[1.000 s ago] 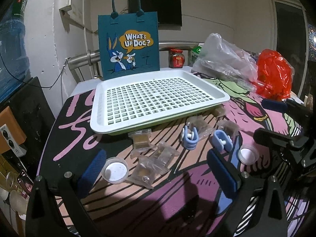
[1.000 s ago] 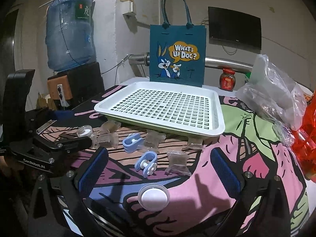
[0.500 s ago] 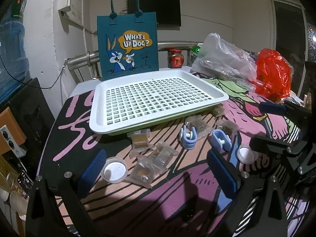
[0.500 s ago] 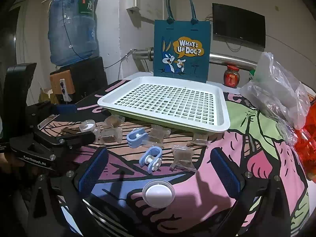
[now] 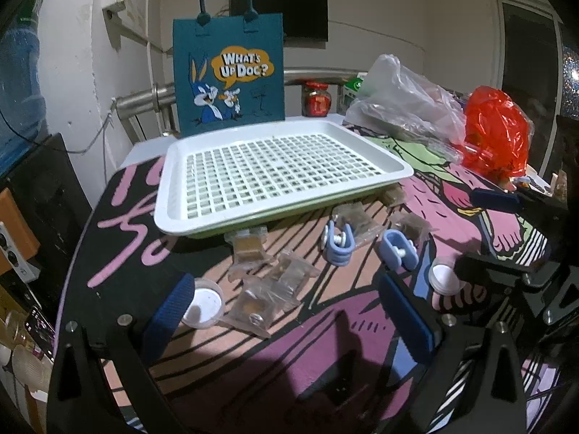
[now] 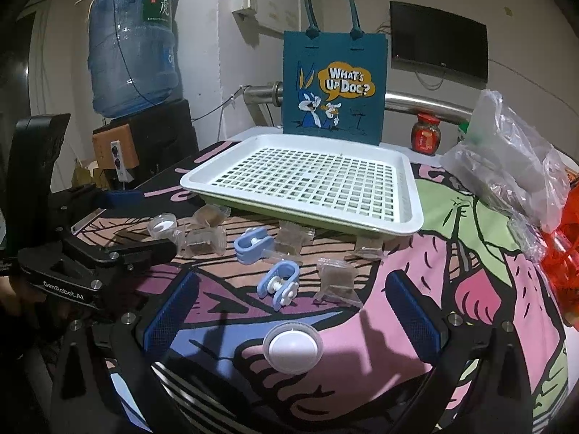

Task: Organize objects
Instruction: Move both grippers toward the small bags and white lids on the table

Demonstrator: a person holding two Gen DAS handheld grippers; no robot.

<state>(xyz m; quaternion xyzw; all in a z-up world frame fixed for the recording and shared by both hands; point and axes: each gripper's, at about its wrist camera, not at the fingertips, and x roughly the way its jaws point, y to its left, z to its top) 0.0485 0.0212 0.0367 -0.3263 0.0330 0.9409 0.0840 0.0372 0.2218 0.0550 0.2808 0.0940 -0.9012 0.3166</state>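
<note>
Two grippers hover with jaws wide apart and nothing held, the left gripper (image 5: 286, 311) over clear plastic packets (image 5: 269, 289), the right gripper (image 6: 291, 311) just above a round white-capped dish (image 6: 292, 341). Near the empty white tray (image 6: 412, 213) lie two blue clips (image 6: 278, 284). All look light and stiff; I'd judge the dish slippery, best pinched across its rim.

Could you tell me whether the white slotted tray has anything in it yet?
Empty: the white slotted tray shows only bare grid in both views; the blue clips lie on the table before it.
</note>
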